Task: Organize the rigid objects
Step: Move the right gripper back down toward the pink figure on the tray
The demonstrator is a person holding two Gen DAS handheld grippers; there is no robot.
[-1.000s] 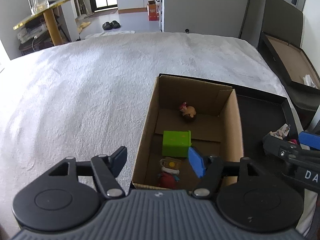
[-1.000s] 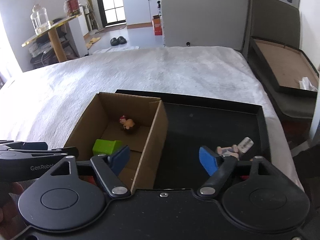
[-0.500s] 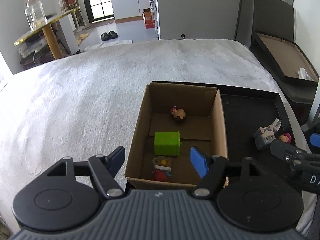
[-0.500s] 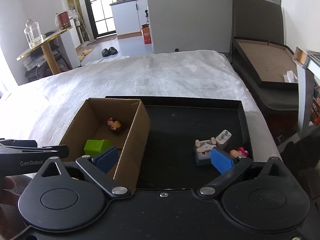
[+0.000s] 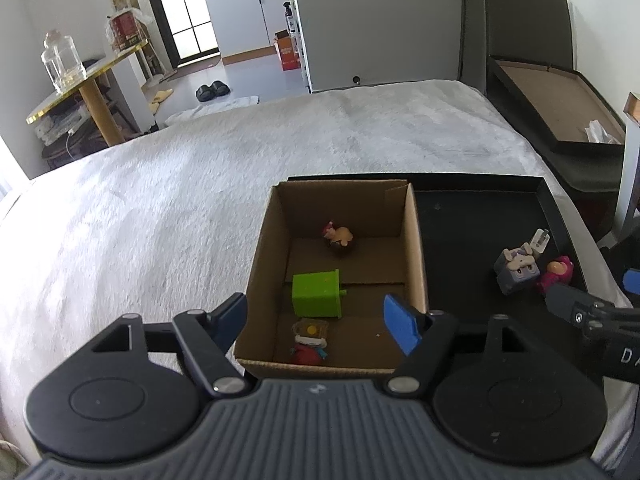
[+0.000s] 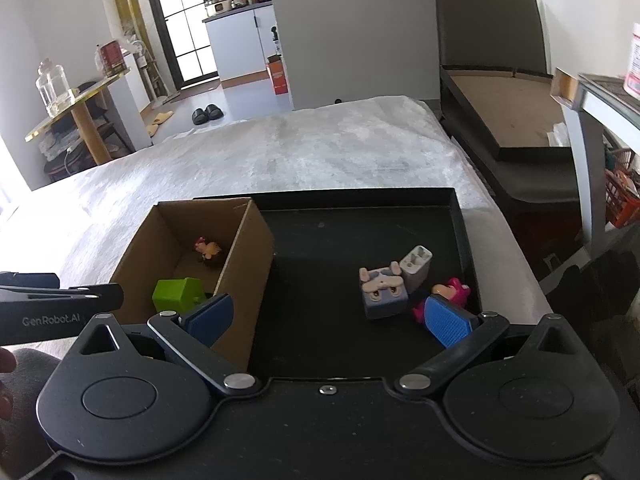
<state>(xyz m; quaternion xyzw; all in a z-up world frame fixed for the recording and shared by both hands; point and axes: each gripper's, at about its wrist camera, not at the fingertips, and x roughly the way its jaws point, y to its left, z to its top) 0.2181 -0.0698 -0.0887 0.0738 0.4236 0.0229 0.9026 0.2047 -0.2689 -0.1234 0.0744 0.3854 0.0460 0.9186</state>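
Three toys already lie in my cardboard box point(image 5: 416, 240). My right hand-held gripper point(image 6: 326, 314) has just spread fully and holds nothing; my left hand-held gripper point(image 5: 316, 320) hangs wide and unloaded. Next comes the grey cube toy point(image 6: 382, 292) on the black tray point(image 6: 320, 240).

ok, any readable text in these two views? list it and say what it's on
"GenRobot.AI" on the side of the left gripper, seen in the right wrist view.
"DA", cut off by the frame edge, on the right gripper in the left wrist view.
Red can, orange carton and white tub: print too small or blurred to read.
Toys: no text visible.
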